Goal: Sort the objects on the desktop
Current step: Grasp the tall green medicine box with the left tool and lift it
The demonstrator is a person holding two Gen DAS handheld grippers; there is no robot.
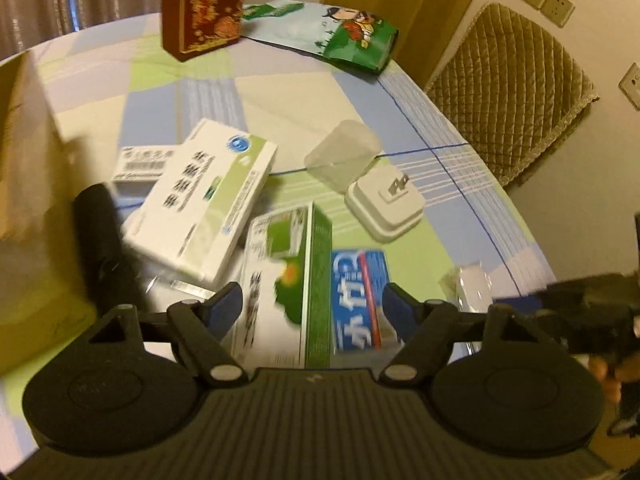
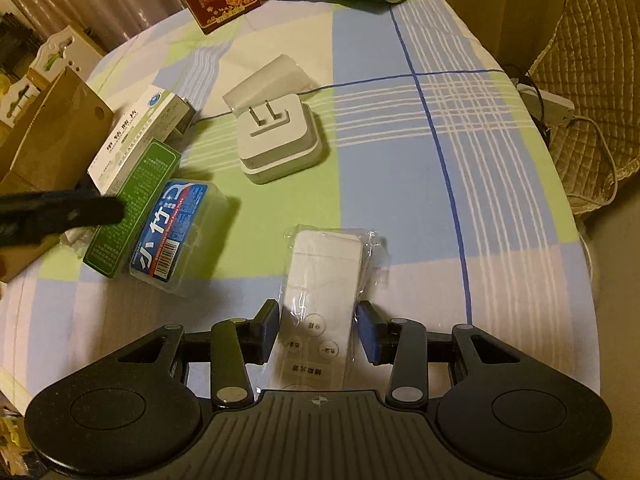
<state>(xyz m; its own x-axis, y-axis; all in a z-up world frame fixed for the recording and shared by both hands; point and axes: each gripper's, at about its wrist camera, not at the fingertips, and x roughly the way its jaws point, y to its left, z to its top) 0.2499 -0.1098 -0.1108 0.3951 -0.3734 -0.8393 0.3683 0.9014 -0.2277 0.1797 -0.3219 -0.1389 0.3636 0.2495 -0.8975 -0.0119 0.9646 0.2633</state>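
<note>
Right gripper (image 2: 316,330) spread, 2 pads flanking the bagged remote (image 2: 320,280), contact unclear; left gripper (image 1: 314,306) spread above the green box (image 1: 298,280) and blue box (image 1: 358,300).

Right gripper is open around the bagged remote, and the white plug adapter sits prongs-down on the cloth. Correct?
Not quite. The white plug adapter lies with its two prongs pointing up, as the right wrist view shows. The rest holds: the right gripper is open, a finger either side of the bagged remote.
</note>
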